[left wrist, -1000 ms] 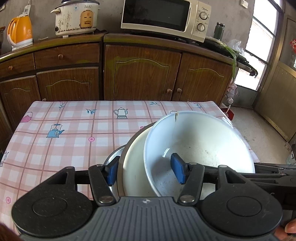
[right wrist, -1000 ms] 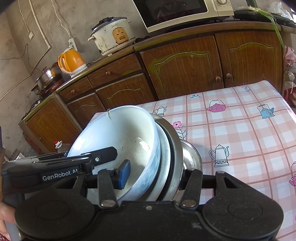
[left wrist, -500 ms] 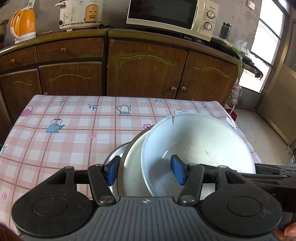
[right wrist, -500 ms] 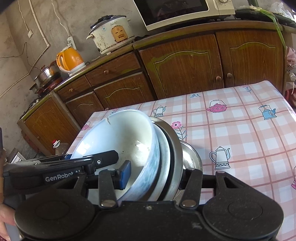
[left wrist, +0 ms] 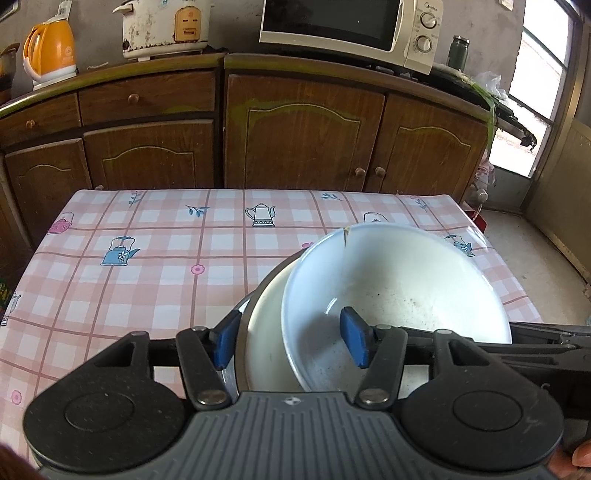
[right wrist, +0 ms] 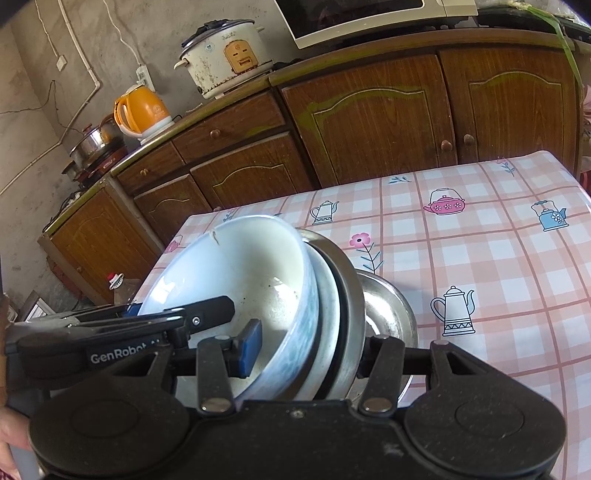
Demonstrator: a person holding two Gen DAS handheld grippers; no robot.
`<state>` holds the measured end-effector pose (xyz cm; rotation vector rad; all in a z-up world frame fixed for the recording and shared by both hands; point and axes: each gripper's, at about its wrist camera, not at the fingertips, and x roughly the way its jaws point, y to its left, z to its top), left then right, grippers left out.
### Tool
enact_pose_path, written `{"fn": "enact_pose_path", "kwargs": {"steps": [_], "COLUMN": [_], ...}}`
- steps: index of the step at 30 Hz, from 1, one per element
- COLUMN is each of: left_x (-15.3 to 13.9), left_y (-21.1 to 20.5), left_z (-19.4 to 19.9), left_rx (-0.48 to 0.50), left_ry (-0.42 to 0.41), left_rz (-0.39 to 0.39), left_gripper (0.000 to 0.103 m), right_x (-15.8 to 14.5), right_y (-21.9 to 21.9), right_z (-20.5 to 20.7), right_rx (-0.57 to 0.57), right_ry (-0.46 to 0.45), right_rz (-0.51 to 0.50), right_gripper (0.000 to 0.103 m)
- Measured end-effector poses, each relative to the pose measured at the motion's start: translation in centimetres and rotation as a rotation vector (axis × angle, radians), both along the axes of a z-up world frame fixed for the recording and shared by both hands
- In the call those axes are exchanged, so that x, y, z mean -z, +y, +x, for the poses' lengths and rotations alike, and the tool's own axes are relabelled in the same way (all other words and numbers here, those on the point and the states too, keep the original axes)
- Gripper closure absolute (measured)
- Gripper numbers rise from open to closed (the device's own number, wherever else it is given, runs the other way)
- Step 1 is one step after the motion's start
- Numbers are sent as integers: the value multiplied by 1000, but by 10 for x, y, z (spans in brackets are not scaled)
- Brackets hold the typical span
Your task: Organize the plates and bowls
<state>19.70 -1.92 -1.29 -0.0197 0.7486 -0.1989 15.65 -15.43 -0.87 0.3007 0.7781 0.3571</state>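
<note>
A: Report the largest items first

B: Wooden cabinets (left wrist: 295, 129) line the back wall. In front of them stands the bench (left wrist: 147, 266), covered in a pink checked cloth with teapot prints. On the cabinet top sit a microwave (left wrist: 347, 26), a rice cooker (left wrist: 166, 27) and an orange kettle (left wrist: 50, 51)

A: Location of the dishes?

B: They form one nested, tilted stack at the near edge of the bench, held between the two tools. The white bowl (left wrist: 399, 288) lies innermost, with a crack running in from its far rim. Behind it sits a white plate (left wrist: 266, 339), then a steel plate (right wrist: 351, 295), then a steel bowl (right wrist: 388, 306) outermost. Whether the stack's lower edge touches the cloth cannot be told

A: State of the left gripper (left wrist: 291, 343)?

B: Jaws clamped across the stack. One blue pad is inside the white bowl, the other against the outer steel rim

A: State of the right gripper (right wrist: 306, 354)?

B: Jaws likewise clamped across the stack from the opposite side. One blue pad is inside the white bowl; the other finger is behind the steel plate, its pad hidden

A: Smallest items?

B: A fingertip (left wrist: 583, 458) shows at the lower right of the left view
</note>
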Motion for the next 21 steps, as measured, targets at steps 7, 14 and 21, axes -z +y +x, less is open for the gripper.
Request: {"fn": "enact_pose_path", "kwargs": {"steps": [7,14,21], "left_x": [6,10,16], "left_y": [1,1,1], "left_z": [1,3,6], "left_rx": [-3,-6,-6], "left_ry": [6,10,18], "left_rz": [19,30,40], "left_gripper": [46,46,47], "right_x": [9,16,22], "right_y": [0,1,3], "right_z": [4,7,9], "right_rx": [-8,-13,-14], "right_ry": [14,19,25], "right_rz": [8,15,14], "right_gripper": [44,44,44]}}
